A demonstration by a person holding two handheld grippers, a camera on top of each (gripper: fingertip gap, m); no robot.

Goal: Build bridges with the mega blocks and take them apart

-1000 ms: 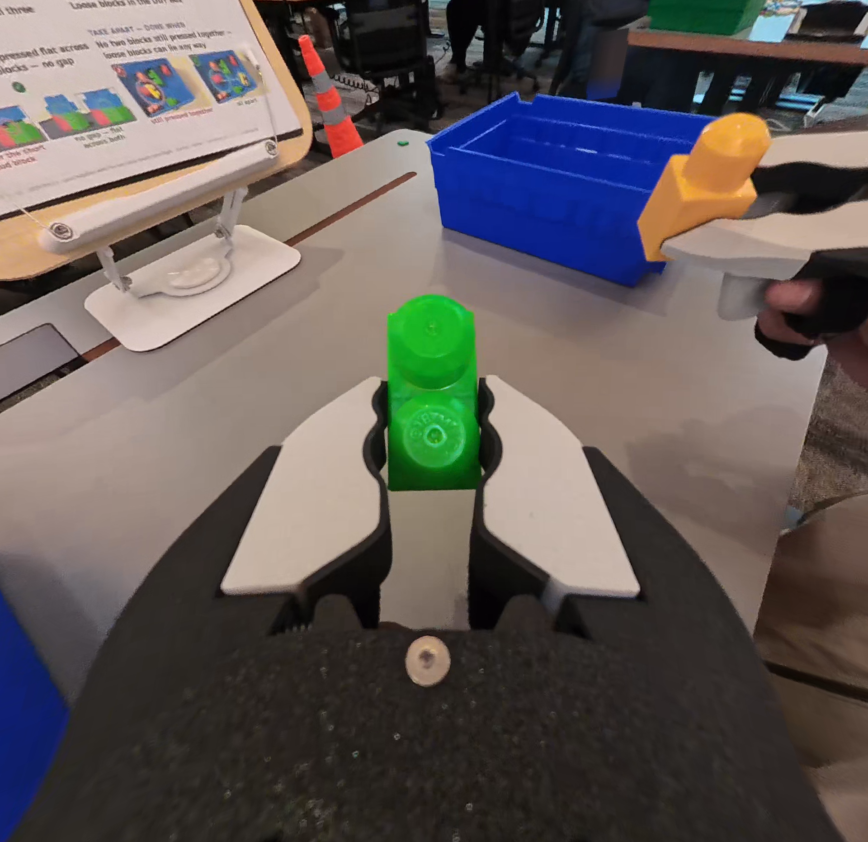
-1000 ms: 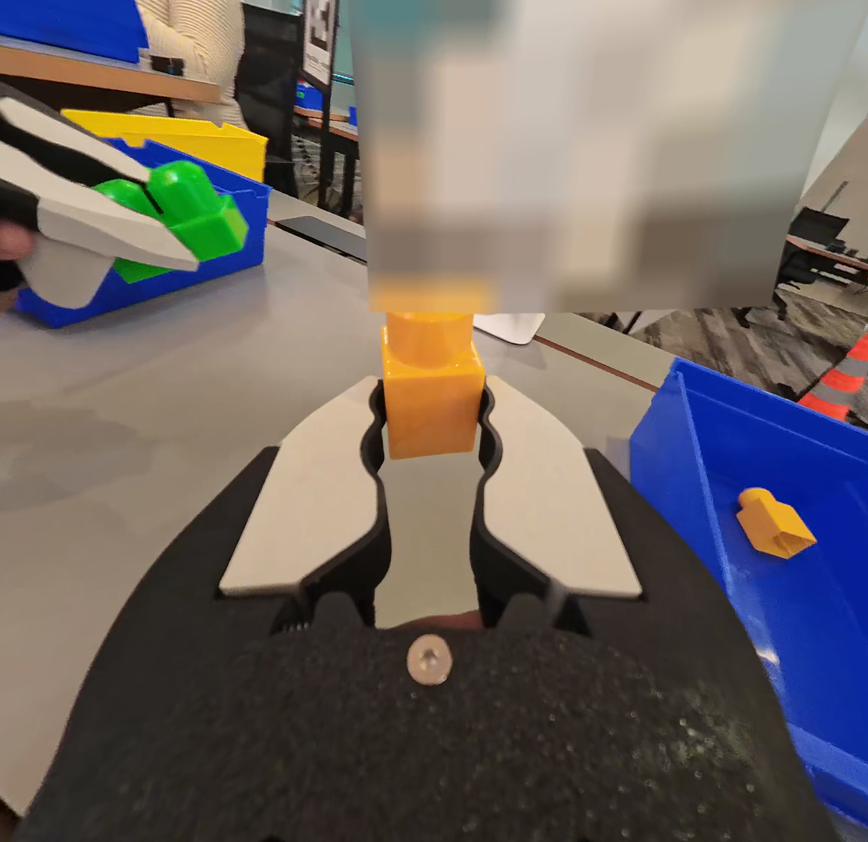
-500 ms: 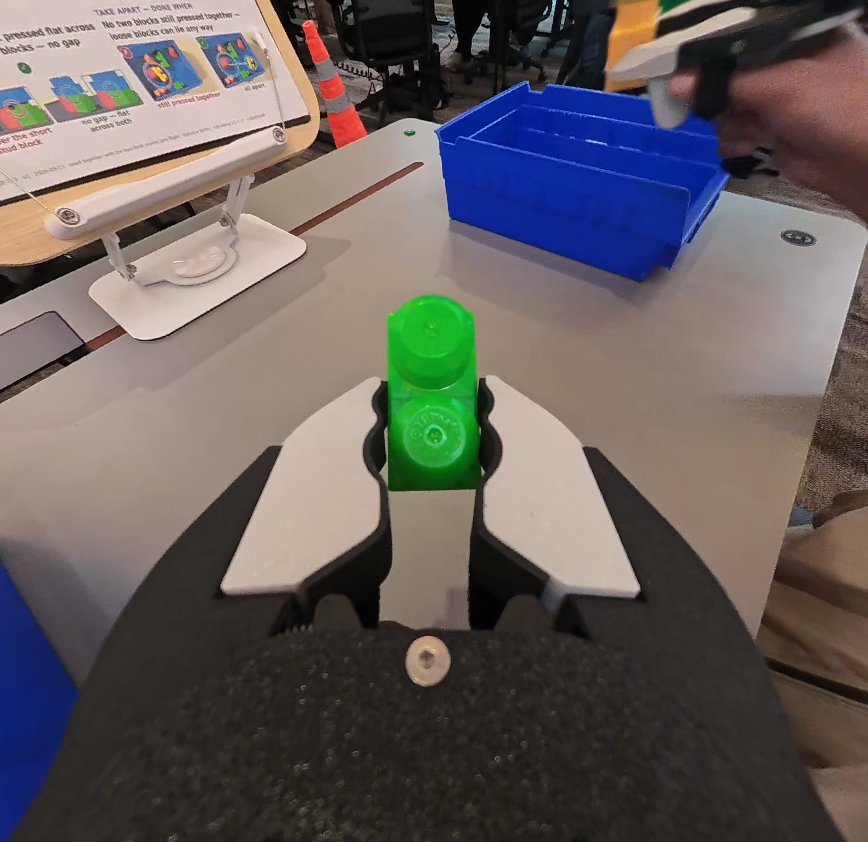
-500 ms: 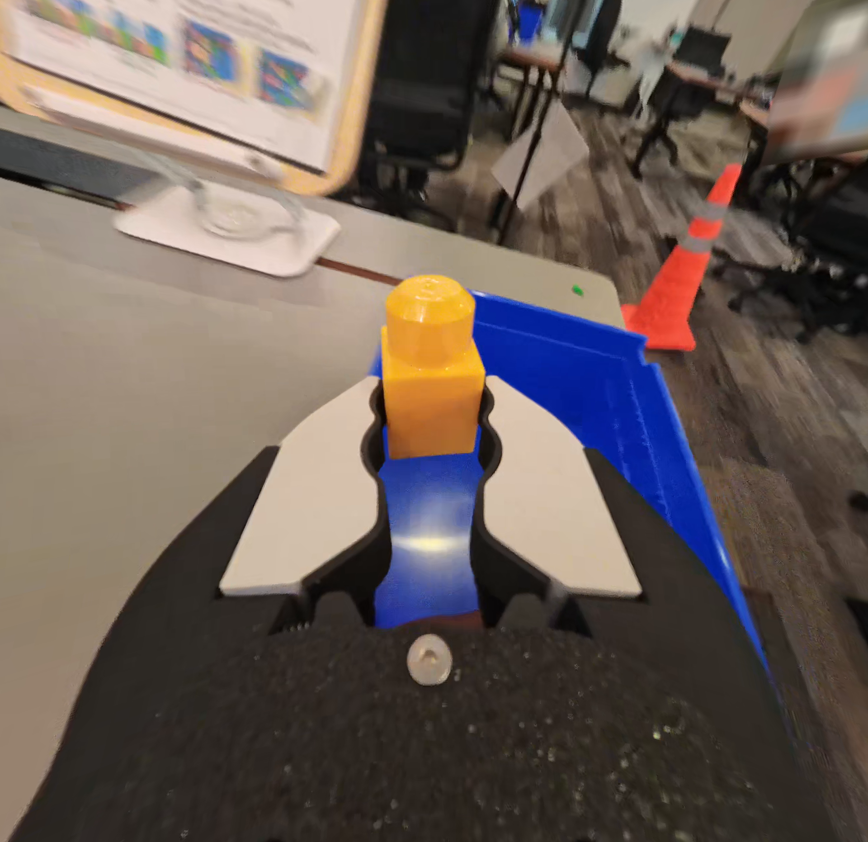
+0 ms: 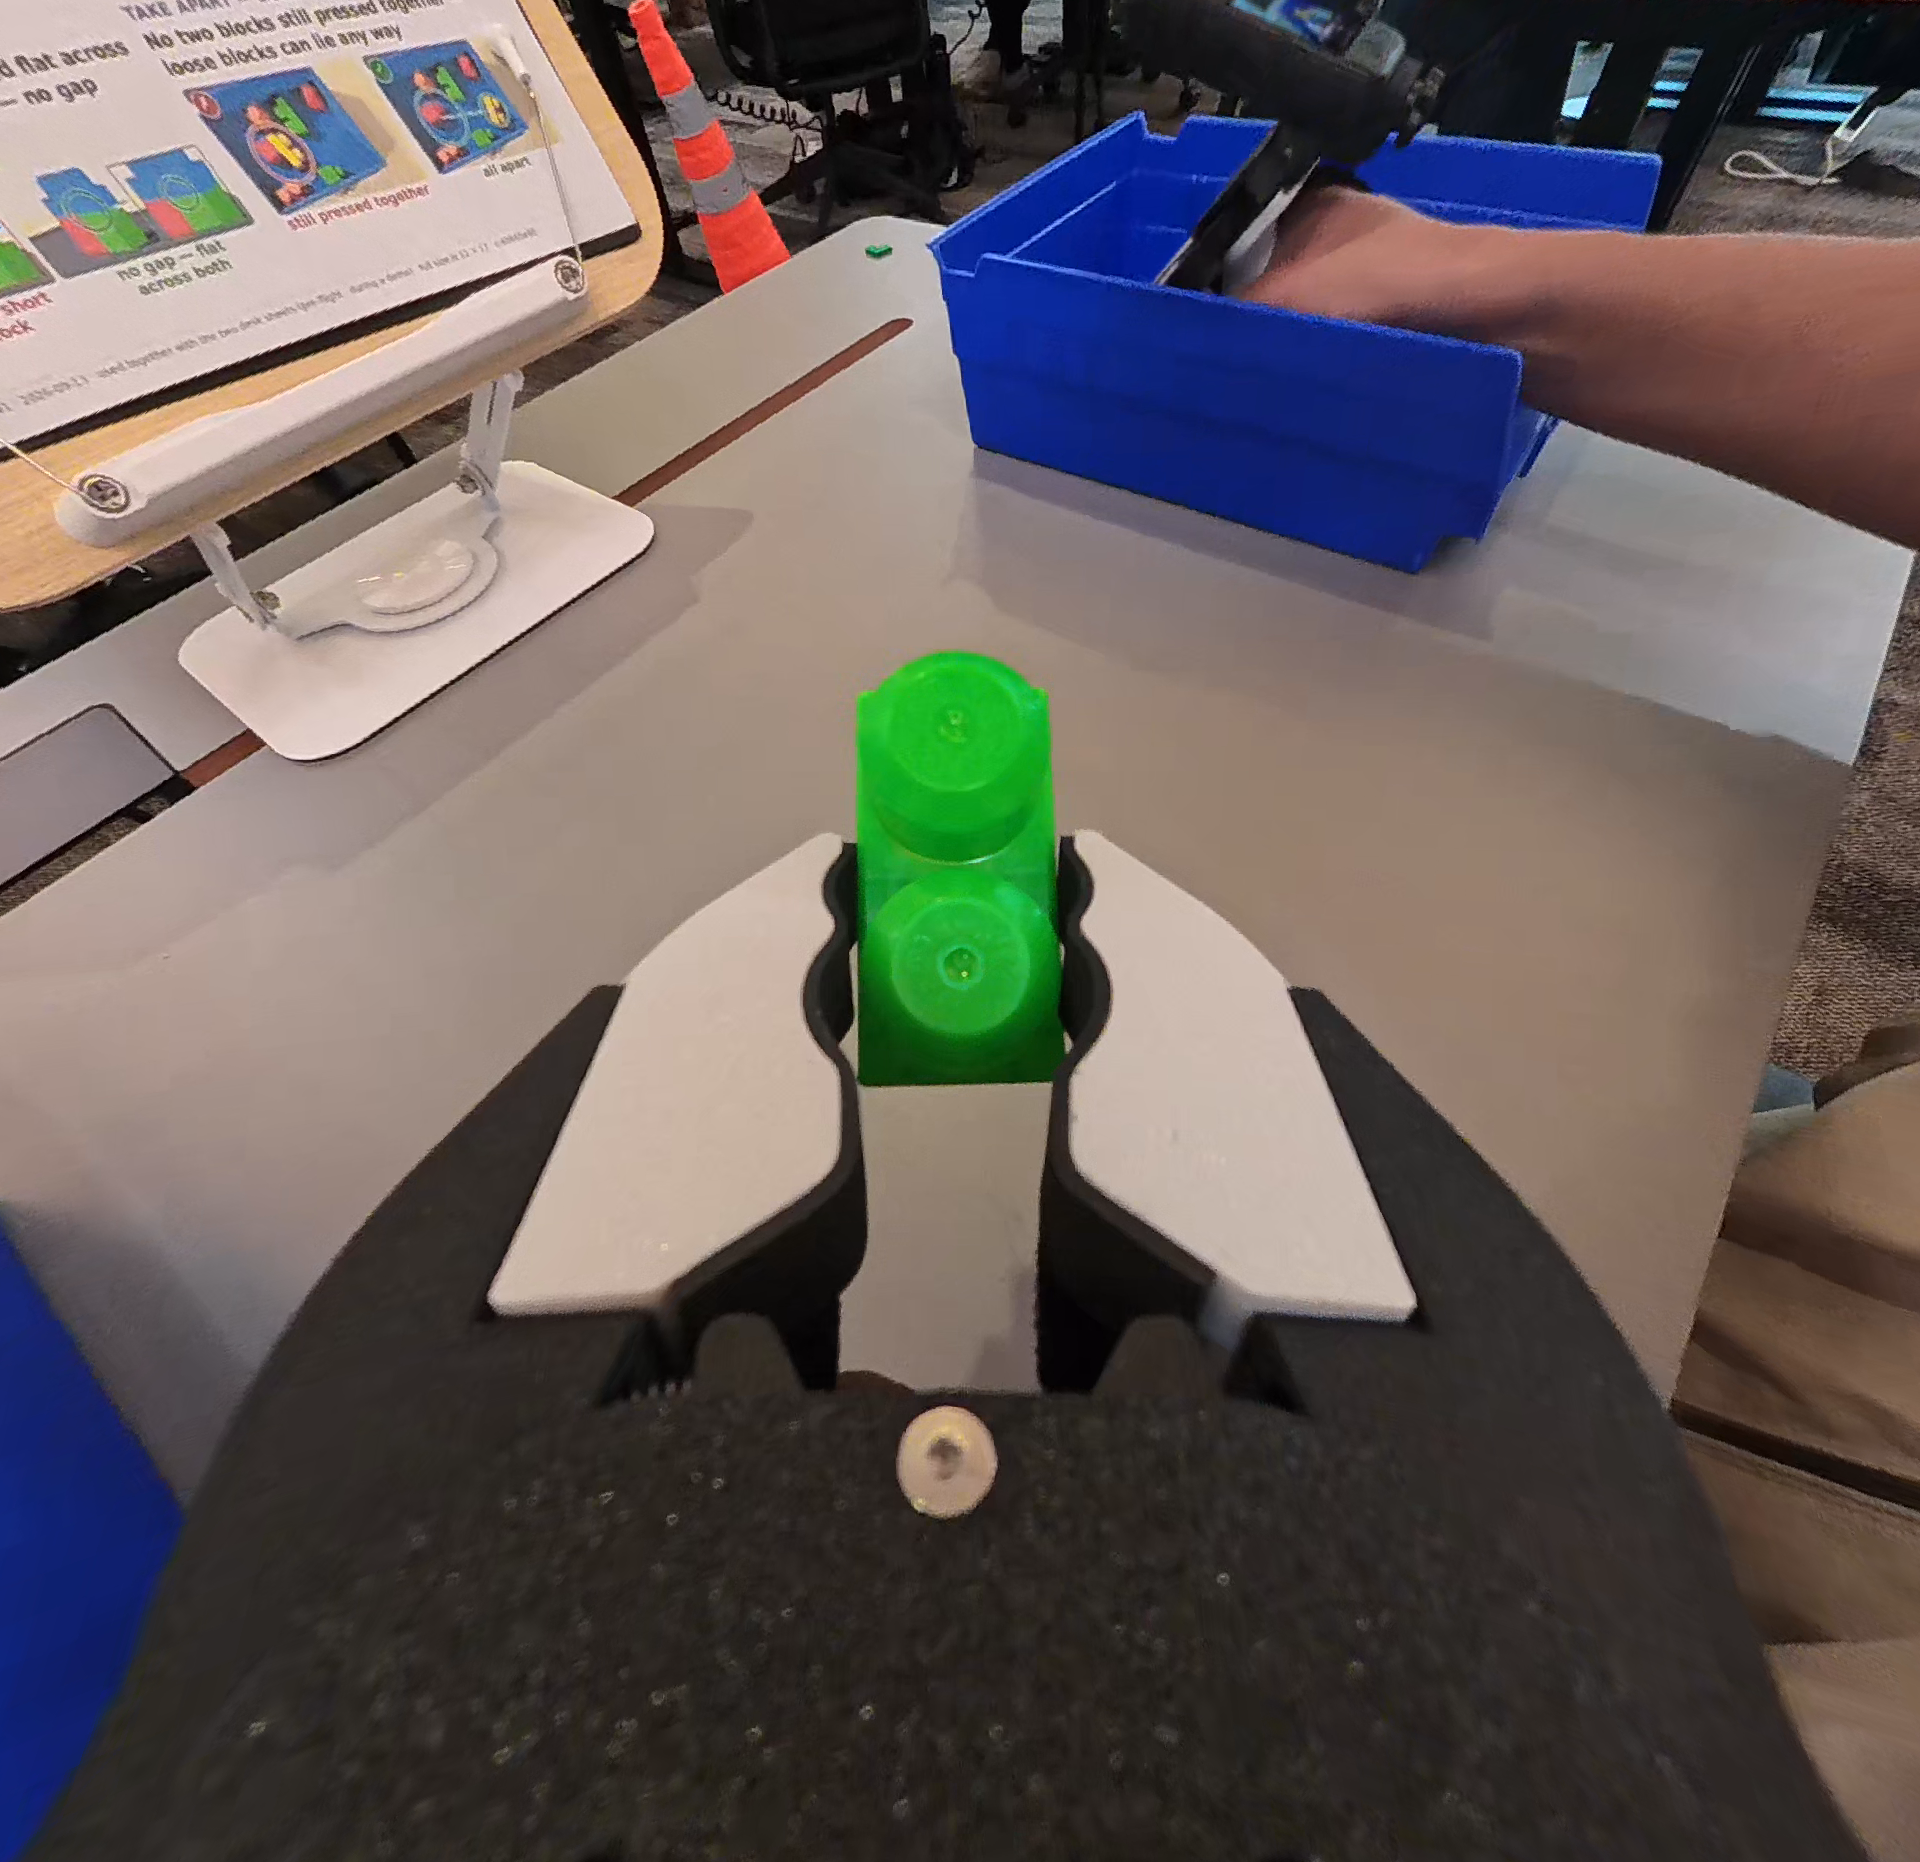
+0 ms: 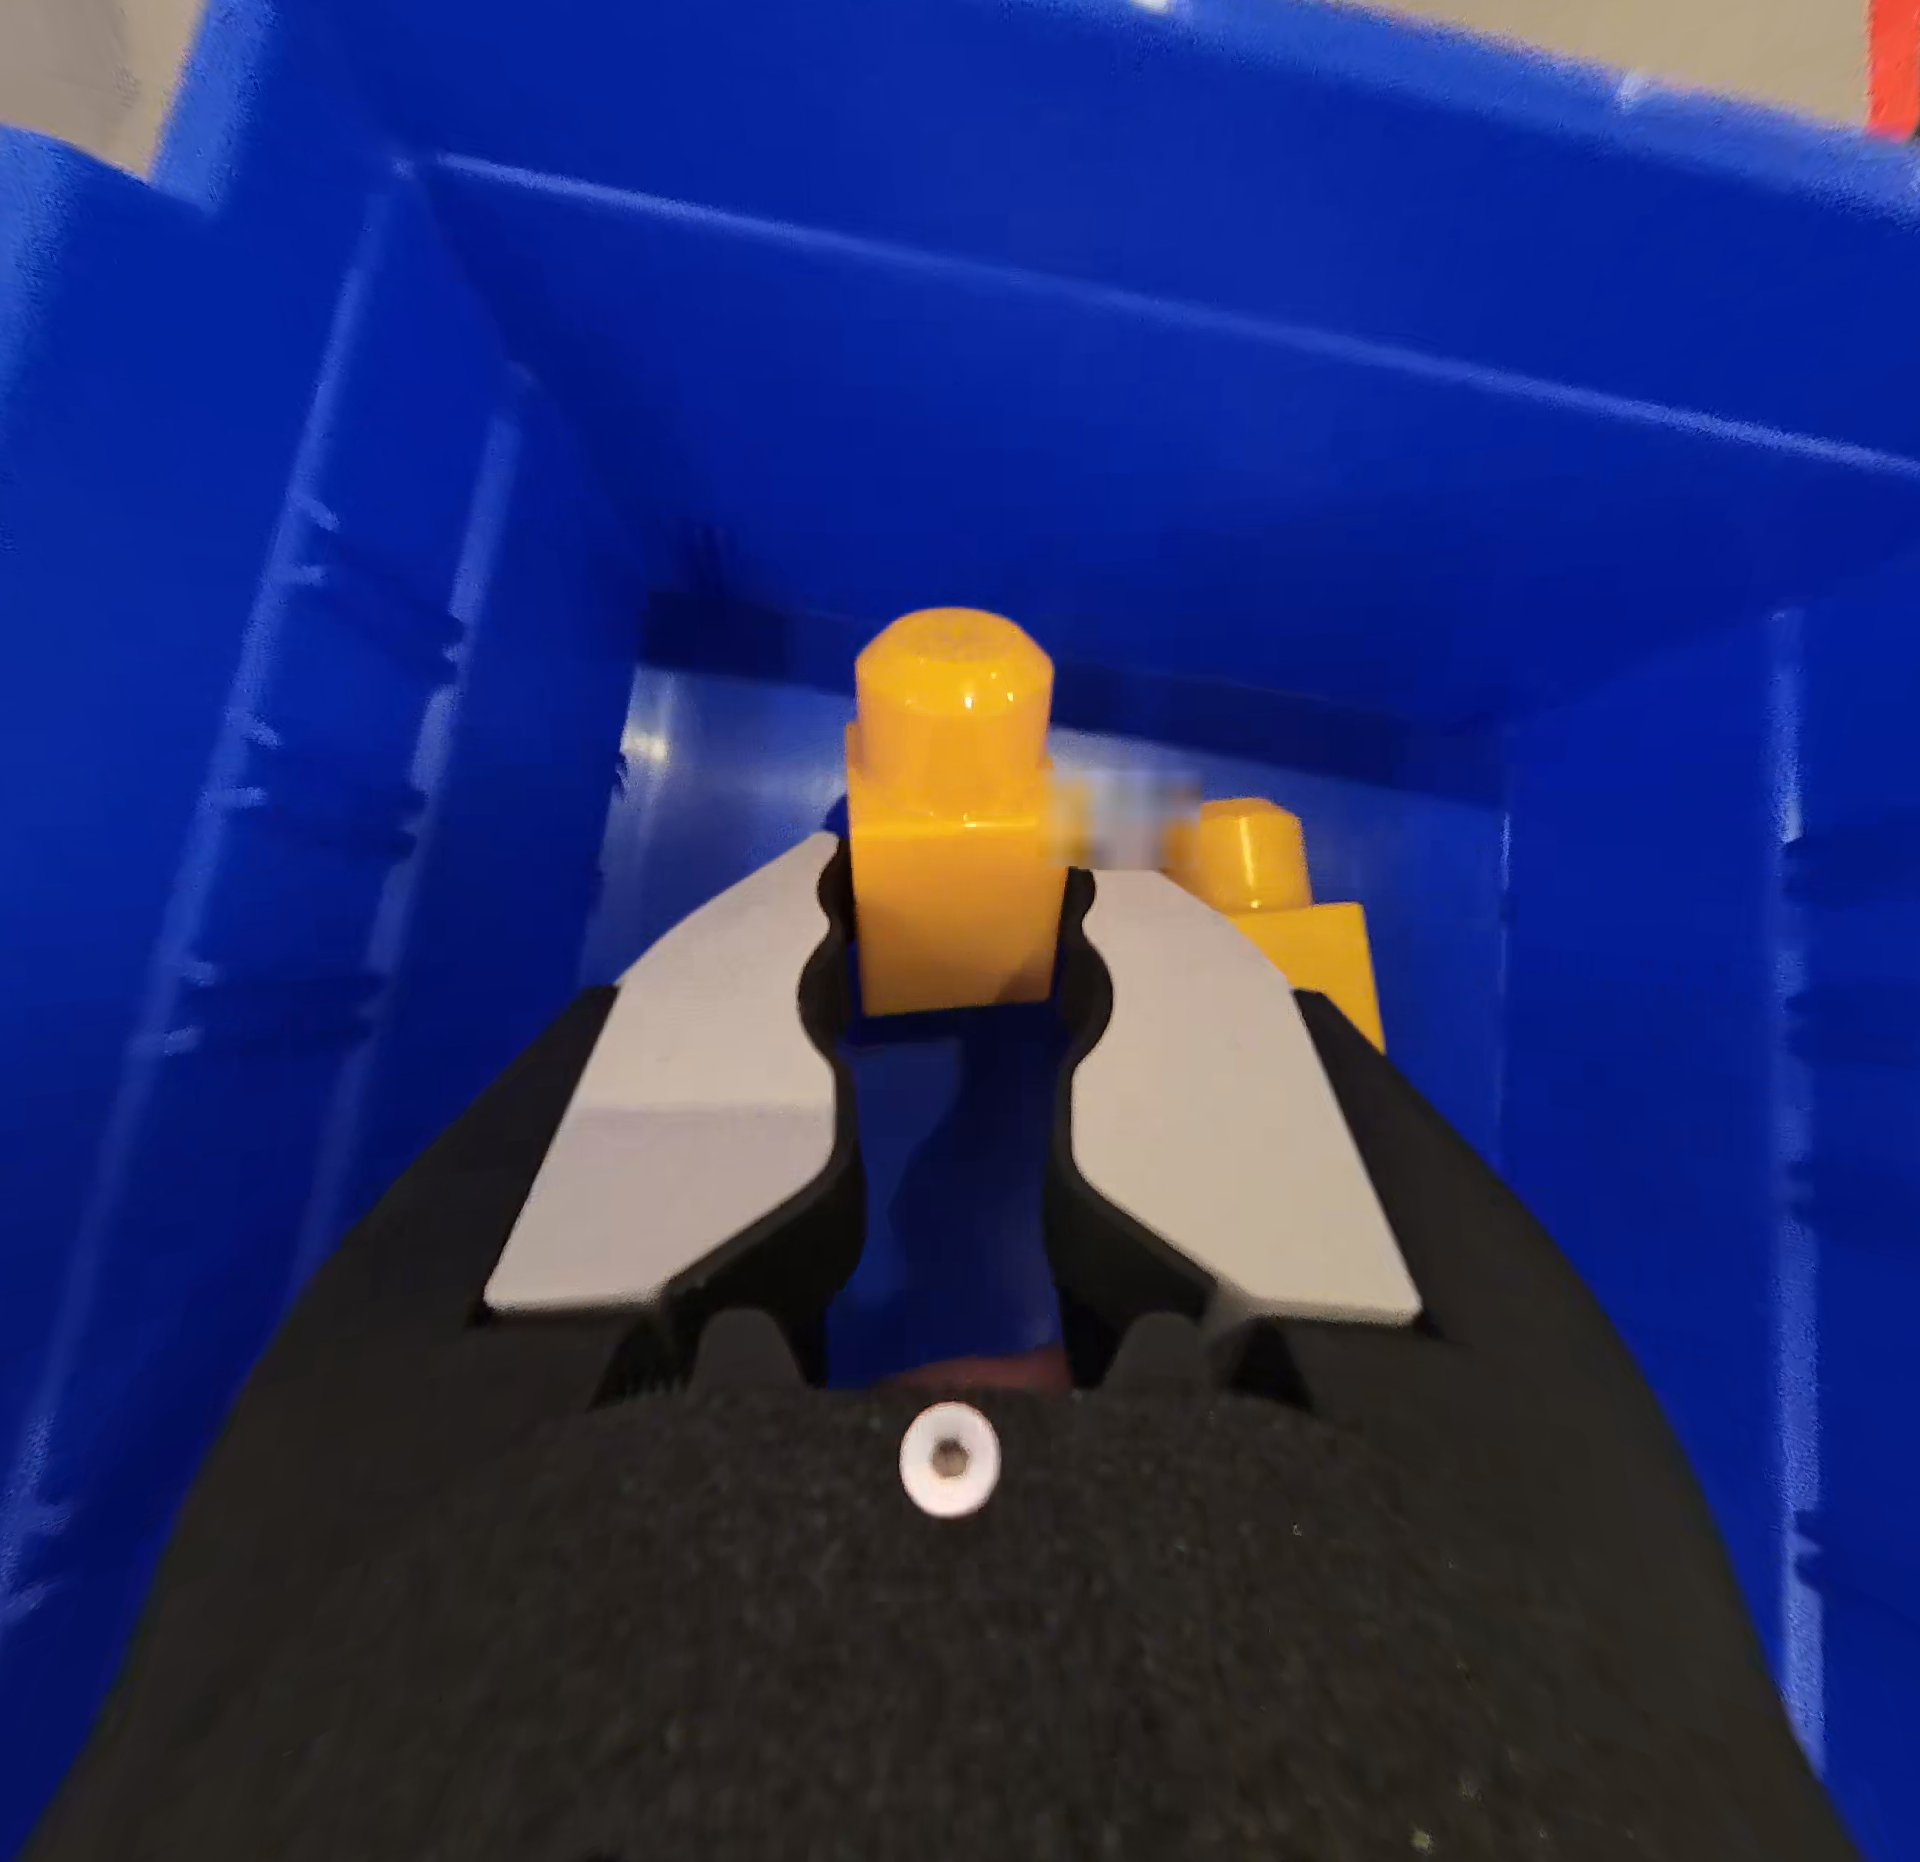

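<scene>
- Left gripper (image 5: 954, 955): both fingers are pressed against the sides of a green block (image 5: 954, 877), which sits clamped between the fingertips.
- The green block has two studs. The near stud lies between the fingertips; the far stud projects forward past them.
- The left gripper and its block hang above the grey table (image 5: 1351, 825), over its middle area, apart from the surface.
- Right gripper (image 6: 956, 939): both fingers pinch an orange block (image 6: 951, 877) at its body. Its single stud projects forward beyond the fingertips.
- The right gripper is lowered inside a blue bin (image 6: 1039, 410), whose walls surround it on the left, far and right sides.
- Whether the held orange block touches the bin floor cannot be told.
- A second orange block (image 6: 1288, 908) lies on the bin floor just to the right of the held one, beside the right finger, its stud pointing toward the far wall. A blurred patch hides the space between the two blocks, so contact cannot be judged.
- In the left wrist view, the blue bin (image 5: 1226, 399) stands at the far right corner of the table, well apart from the green block. A person's hand (image 5: 1382, 264) reaches over the bin's right rim with the right gripper's body angled down into it.
- An instruction sheet on a white stand (image 5: 416, 607) occupies the far left edge of the table.
- An orange traffic cone (image 5: 707, 171) stands on the floor beyond the far edge of the table, between the stand and the bin.
- Another blue object (image 5: 62, 1500), cut off by the frame, shows at the near left.
</scene>
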